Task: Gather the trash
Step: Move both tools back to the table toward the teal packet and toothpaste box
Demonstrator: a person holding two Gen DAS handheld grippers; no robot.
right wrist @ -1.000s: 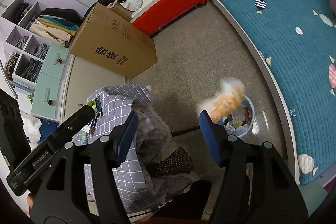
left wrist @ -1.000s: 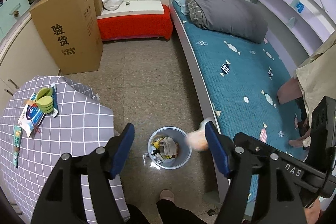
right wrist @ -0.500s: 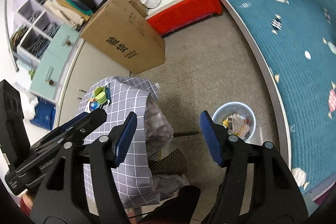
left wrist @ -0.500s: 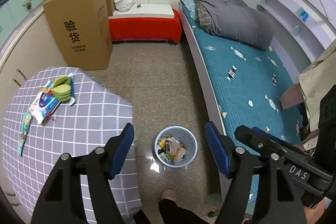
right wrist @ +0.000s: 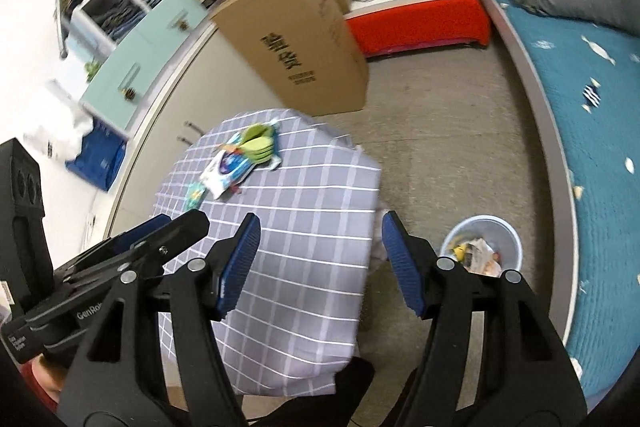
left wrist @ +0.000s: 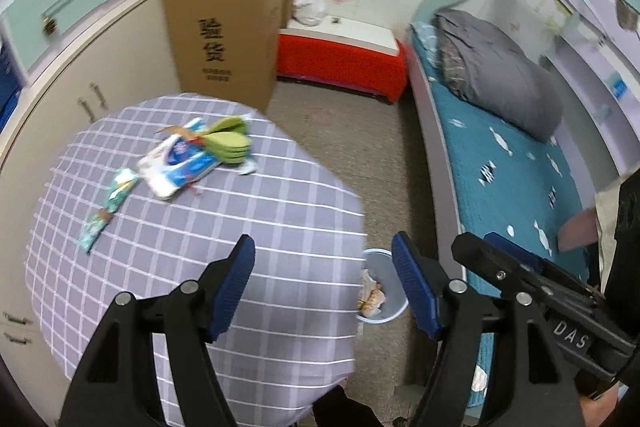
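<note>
Two grippers in view, both w/ jaws apart, nothing between the blue ribbed pads. Left gripper (left wrist: 323,269) hangs over the near edge of the surface (left wrist: 256,267); right gripper (right wrist: 320,243) sits over the same edge, seen from the other side. Each gripper shows in the other's cam as a black angular body at frame edge.

Surface = rounded top under soft grey-lilac cloth w/ white grid, cloth drapes over the sides.

Trash left on it, all at the far end, well apart from both grippers:
- white/blue glossy plastic pack (left wrist: 180,167), flat, crumpled, lying diagonal
- stack of lime-green oval pieces (left wrist: 230,143), touching the pack's far end; material can't tell
- thin teal wrapper strip (left wrist: 106,211), long and narrow, just beside the pack, nearer the cabinet side

Bin (right wrist: 482,247): small round pale-blue plastic, on the speckled stone-look floor betw surface and bed, holds crumpled paper + yellow scraps. In left cam it's half hidden behind the cloth edge.

Around: tall brown cardboard box (left wrist: 228,27) w/ black print, upright against cream cabinets; low red bench w/ white top behind it; bed (left wrist: 520,187) w/ teal quilted cover, fish pattern, grey duvet bunched at the head. Both frames motion-blurred.
</note>
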